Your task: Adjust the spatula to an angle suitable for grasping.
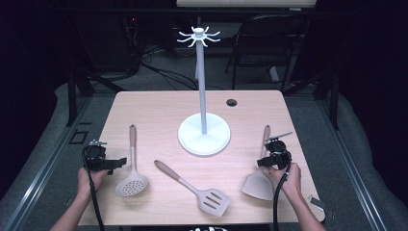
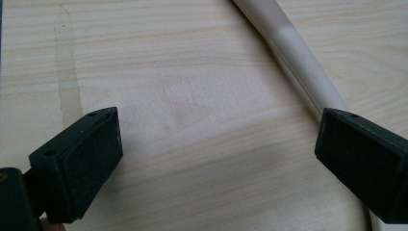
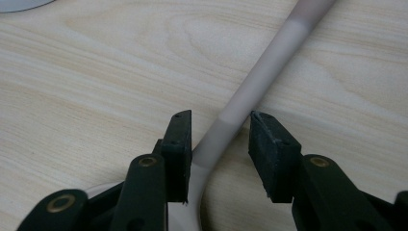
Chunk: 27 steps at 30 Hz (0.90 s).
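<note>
A pale wooden table (image 1: 144, 103) holds a tall white utensil stand (image 1: 203, 130) with hooks at its top, set near the middle. Three kitchen tools lie flat in front of it: a round skimmer (image 1: 131, 180), a slotted turner (image 1: 211, 199) and a solid spatula (image 1: 262, 163).

A person holds a two-jaw gripper in each hand. The right gripper (image 3: 219, 159) is over the solid spatula and is far nearer to it than the other hand. The spatula's handle (image 3: 269, 62) runs lengthwise away from the right gripper's fingers (image 3: 178, 144), passing straight through the gap between them and on towards the stand, with the blade back beneath the hand. One finger stands on each side of the handle's lower neck. The jaws are partly closed around it, with a thin gap on each side, so they are not yet clamped. A slight further squeeze should catch the handle across its width.

The left gripper (image 2: 216, 149) rests apart, jaws spread wide over bare wood, holding nothing. The skimmer's handle (image 2: 293, 53) lies just beside its far finger.
</note>
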Each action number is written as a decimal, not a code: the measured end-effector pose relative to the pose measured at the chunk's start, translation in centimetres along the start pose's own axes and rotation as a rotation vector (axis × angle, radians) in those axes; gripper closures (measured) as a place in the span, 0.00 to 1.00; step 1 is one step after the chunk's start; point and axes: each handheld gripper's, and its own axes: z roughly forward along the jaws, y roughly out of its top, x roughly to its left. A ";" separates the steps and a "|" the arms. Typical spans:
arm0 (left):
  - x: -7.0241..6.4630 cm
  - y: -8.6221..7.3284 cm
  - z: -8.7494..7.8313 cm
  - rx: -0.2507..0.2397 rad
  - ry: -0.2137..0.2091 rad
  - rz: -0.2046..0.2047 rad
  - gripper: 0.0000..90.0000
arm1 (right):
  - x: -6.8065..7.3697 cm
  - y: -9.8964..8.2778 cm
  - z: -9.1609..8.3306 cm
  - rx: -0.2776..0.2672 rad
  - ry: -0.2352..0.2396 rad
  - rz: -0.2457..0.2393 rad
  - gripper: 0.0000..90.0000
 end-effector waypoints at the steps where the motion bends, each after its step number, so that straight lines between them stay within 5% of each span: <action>1: 0.0 0.0 0.0 0.001 0.000 0.003 0.03 | 0.0 0.0 0.0 0.000 0.001 0.000 0.68; 20: -0.5 0.2 -0.3 -0.012 -0.003 0.014 0.03 | 0.7 0.1 -0.4 0.057 -0.003 -0.066 0.75; 24: -0.5 0.2 -0.3 -0.007 0.002 0.018 0.04 | 0.3 0.4 -0.5 0.051 -0.005 -0.058 0.57; 27: -0.5 0.2 -0.3 -0.004 0.002 0.019 0.04 | 0.0 1.0 -0.9 0.032 -0.013 -0.050 0.58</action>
